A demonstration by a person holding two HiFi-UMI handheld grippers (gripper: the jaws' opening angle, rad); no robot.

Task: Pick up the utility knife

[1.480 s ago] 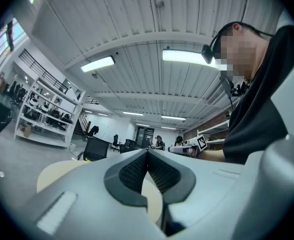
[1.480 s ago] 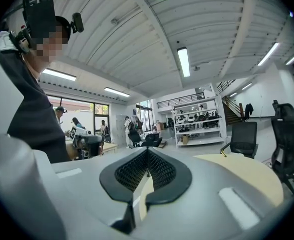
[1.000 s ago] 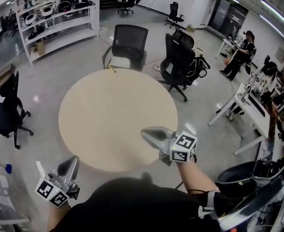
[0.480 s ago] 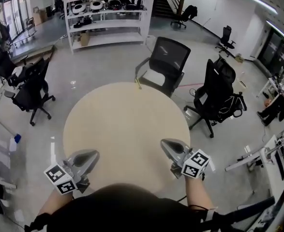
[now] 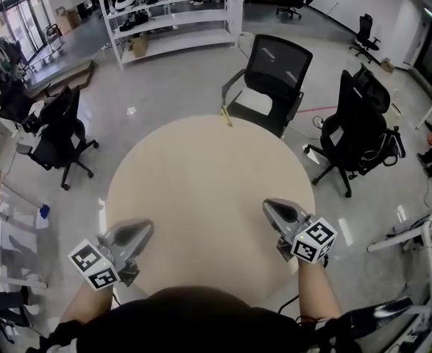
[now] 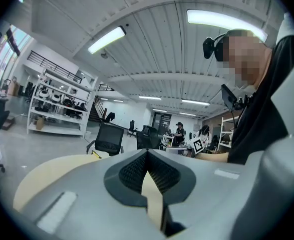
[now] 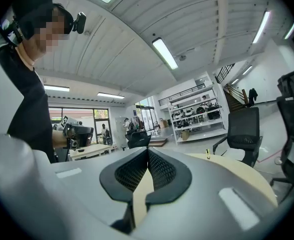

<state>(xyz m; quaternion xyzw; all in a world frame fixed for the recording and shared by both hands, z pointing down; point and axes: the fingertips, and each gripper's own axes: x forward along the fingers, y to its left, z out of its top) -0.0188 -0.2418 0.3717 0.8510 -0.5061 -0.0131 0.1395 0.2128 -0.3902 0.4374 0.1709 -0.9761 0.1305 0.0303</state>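
Note:
The utility knife (image 5: 227,116) is a small yellow thing lying at the far edge of the round beige table (image 5: 201,190), just in front of a black mesh chair. It shows as a yellow speck in the left gripper view (image 6: 95,155) and in the right gripper view (image 7: 207,155). My left gripper (image 5: 143,228) hovers at the table's near left edge, shut and holding nothing. My right gripper (image 5: 269,205) hangs over the near right part of the table, also shut and holding nothing. Both point toward the far side, well short of the knife.
A black mesh chair (image 5: 274,68) stands right behind the knife. A second black chair (image 5: 363,120) is at the right and a third (image 5: 57,127) at the left. White shelving (image 5: 171,6) lines the back. A glass-topped desk (image 5: 6,219) is at the near left.
The head view has swung so that the table sits centred. Both grippers have shifted across the near edge and now flank it left and right. Their jaws stayed shut.

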